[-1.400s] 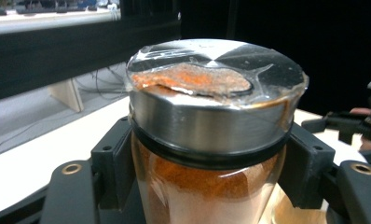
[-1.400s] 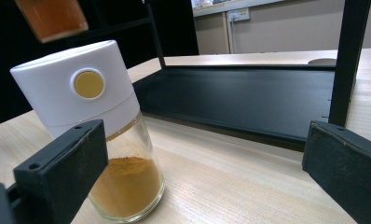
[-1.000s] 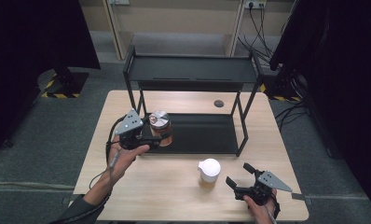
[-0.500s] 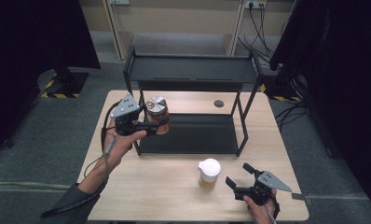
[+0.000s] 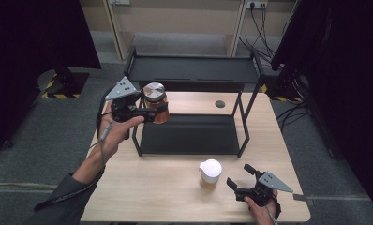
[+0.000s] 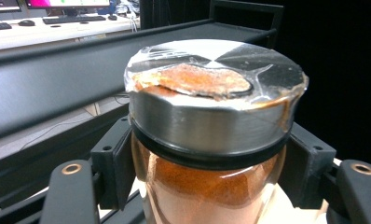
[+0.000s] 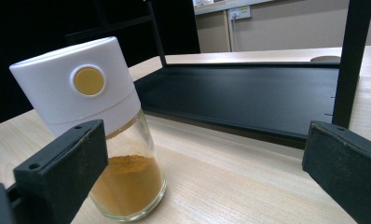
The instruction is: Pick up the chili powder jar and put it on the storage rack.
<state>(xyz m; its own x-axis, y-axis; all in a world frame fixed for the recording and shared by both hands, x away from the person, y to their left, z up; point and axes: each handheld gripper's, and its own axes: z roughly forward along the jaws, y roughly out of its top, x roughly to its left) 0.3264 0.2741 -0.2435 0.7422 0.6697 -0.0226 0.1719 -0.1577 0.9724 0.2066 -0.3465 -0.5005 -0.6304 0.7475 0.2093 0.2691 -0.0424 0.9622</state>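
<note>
Nearest the person, the right gripper (image 5: 242, 183) rests low over the front right part of the wooden table (image 5: 156, 197), its jaws spread wide with nothing between them. Just beyond it and to its left stands a glass shaker (image 5: 210, 172) with a white cap, upright on the table and partly filled with yellow powder; in the right gripper view the shaker (image 7: 97, 128) sits beside the near jaw, apart from it.

Farther back, the left gripper (image 5: 152, 112) is held up in the air at the left front corner of the black two-level rack (image 5: 194, 70). Its jaws are clamped on a glass jar (image 5: 155, 101) of orange-red powder with a silver lid. The left gripper view shows the jar (image 6: 211, 140) upright, gripped on the glass just below the lid, with the rack's top shelf behind it.
</note>
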